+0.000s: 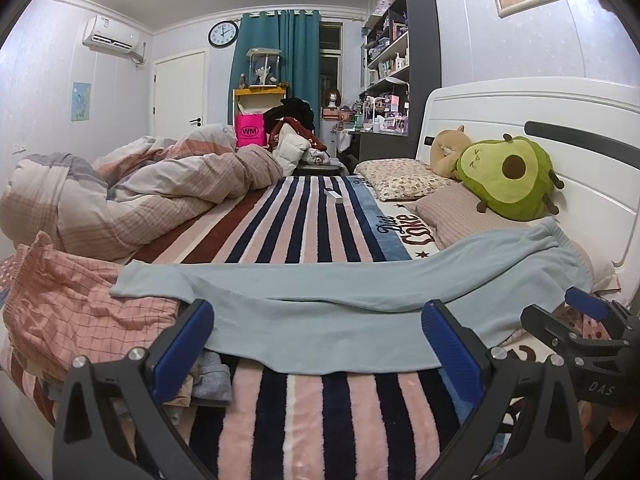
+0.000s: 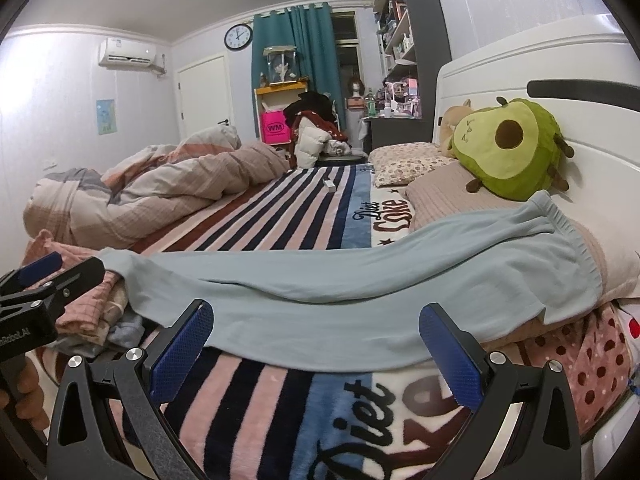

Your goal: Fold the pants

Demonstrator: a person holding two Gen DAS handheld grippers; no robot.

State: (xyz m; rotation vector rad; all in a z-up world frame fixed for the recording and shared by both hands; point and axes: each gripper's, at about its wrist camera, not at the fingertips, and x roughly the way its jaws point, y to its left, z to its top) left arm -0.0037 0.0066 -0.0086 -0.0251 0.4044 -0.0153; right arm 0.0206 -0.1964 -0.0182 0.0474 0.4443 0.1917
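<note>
Pants [image 1: 320,320], light blue, lie spread lengthwise across the near part of the bed, on the striped blanket [image 1: 304,224]. They appear already doubled leg on leg, judging by the seam line running along the middle.

Left wrist view: the left gripper [image 1: 318,332] hovers at the near edge of the pants with its jaws wide and nothing between them. Its fingers [image 1: 188,332] straddle the middle stretch of the fabric without clamping it. The leg ends lie to the left, over a pink checked cloth [image 1: 72,304]. The waistband rises to the right onto a pillow [image 1: 452,208], below the avocado plush [image 1: 508,176]. The right gripper [image 1: 576,312] shows at the right edge, near the waist end; from this view its opening cannot be judged.

Right wrist view: the right gripper [image 2: 316,332] is likewise wide and empty, just short of the near hem of the pants [image 2: 360,296]. The elastic waistband [image 2: 572,236] drapes over the pillow [image 2: 472,196], so that end sits higher than the legs. The left gripper [image 2: 48,276] appears at the left edge, close to the leg ends.

Judgement: both tools are staged for a crosswise fold, one toward each end. The raised waist end may slide off the pillow when it is lifted.
</note>
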